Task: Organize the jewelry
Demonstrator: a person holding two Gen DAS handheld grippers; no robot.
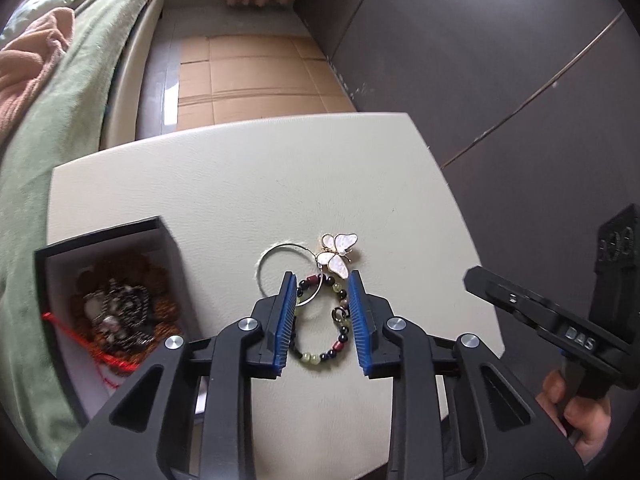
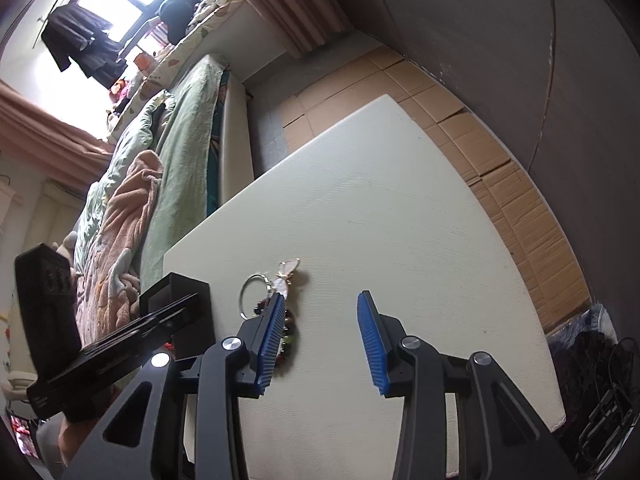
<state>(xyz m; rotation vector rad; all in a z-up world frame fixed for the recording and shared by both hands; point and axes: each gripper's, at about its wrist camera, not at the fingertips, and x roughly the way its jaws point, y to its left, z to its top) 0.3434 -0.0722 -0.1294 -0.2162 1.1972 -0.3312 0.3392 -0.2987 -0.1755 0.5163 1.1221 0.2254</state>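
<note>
on the cream tabletop (image 1: 224,184), a beaded bracelet (image 1: 320,356) of green, dark and red beads lies in a loop, overlapping a thin silver hoop (image 1: 266,258) at its far side; a white butterfly brooch (image 1: 337,254) sits just beyond, touching the hoop's edge. the left gripper (image 1: 322,326) hangs over the bracelet with its blue pads (image 1: 282,330) on either side of the loop, partly spread; whether they touch the beads cannot be told. left of it stands an open black box (image 1: 168,248) holding tangled chains and brown beads with a red cord. the right gripper (image 2: 322,344) is spread over bare tabletop just right of the jewelry, holding nothing. a hand (image 1: 576,412) grips its handle at the right edge of the left wrist view.
</note>
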